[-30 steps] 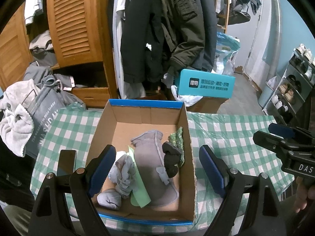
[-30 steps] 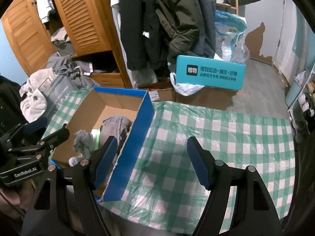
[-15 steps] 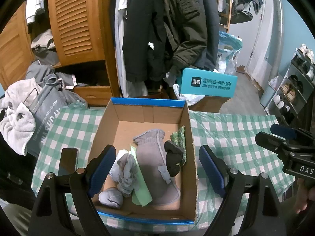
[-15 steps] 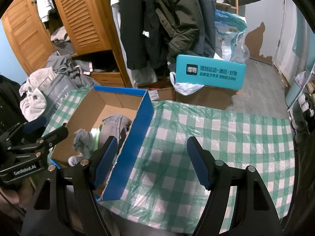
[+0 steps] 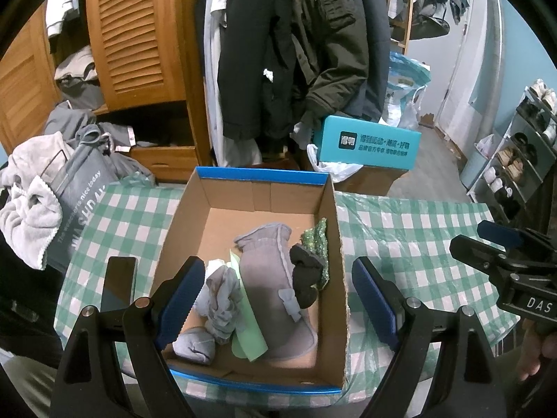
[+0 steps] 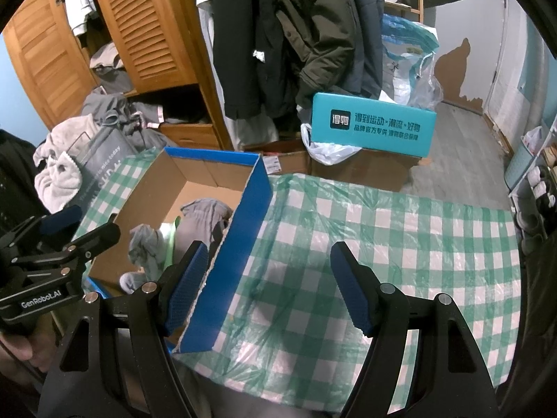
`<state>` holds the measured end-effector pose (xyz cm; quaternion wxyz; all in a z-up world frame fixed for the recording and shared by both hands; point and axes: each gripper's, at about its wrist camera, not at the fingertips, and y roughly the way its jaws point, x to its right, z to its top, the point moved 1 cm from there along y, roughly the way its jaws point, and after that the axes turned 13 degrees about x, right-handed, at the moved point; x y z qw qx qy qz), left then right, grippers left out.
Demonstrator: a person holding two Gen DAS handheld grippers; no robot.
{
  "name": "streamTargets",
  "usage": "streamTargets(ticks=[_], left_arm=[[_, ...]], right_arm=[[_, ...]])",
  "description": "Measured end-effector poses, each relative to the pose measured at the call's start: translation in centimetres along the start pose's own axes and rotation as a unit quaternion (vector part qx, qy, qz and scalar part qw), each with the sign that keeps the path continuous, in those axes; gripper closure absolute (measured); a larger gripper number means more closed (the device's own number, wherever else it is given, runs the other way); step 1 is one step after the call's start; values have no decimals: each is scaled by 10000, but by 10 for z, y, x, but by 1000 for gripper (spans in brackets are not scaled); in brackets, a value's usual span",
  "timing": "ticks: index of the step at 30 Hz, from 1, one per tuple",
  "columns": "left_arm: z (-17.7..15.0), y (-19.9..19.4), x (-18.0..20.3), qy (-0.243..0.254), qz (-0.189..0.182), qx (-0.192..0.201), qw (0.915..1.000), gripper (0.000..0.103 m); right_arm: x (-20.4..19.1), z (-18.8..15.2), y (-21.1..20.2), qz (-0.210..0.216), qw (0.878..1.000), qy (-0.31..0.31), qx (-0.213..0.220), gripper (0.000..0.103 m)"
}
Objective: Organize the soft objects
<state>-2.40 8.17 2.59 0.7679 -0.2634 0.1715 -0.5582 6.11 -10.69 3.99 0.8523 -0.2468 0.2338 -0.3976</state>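
A: Soft stuff is all in the cardboard box on the worktop. Big grey cloth piece lies along the middle, black sock against its right edge, sparkly green piece tucked at the right wall. On the left: crumpled grey sock, a balled one at the near corner, green sheet poking out from under the big piece.

B: Jaws?

A: Left gripper hangs above the box, jaws wide apart, nothing between them. Right gripper is over the box's blue right wall and the bare check cloth, jaws also apart, empty.

B: So what's the step?

A: My read: either done loading or about to tidy inside. Can't tell which. Nothing soft is left on the cloth that I can see.

B: If tidying?

A: Take the black sock first. It sits on top and is free. Come straight down with the left and pinch the bunched top, not the flat cloth under it. Otherwise you drag the big piece along.

B: Risks?

A: Box is light and close to the near edge of the worktop. A sideways tug could slide it. The right gripper could brace the blue wall. Also a phone lies just left of the box, so keep the left clear of it.
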Motion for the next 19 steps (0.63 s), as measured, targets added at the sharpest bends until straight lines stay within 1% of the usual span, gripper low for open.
streamTargets(ticks=[9,19], left_arm=[[-4,-2,1,58,31,11,10000,15],[1,-3,4,76,13,6,10000,15]], right_arm=[[0,0,0,2,10000,-6,-4,31],[1,0,0,2,10000,-9,-7,31]])
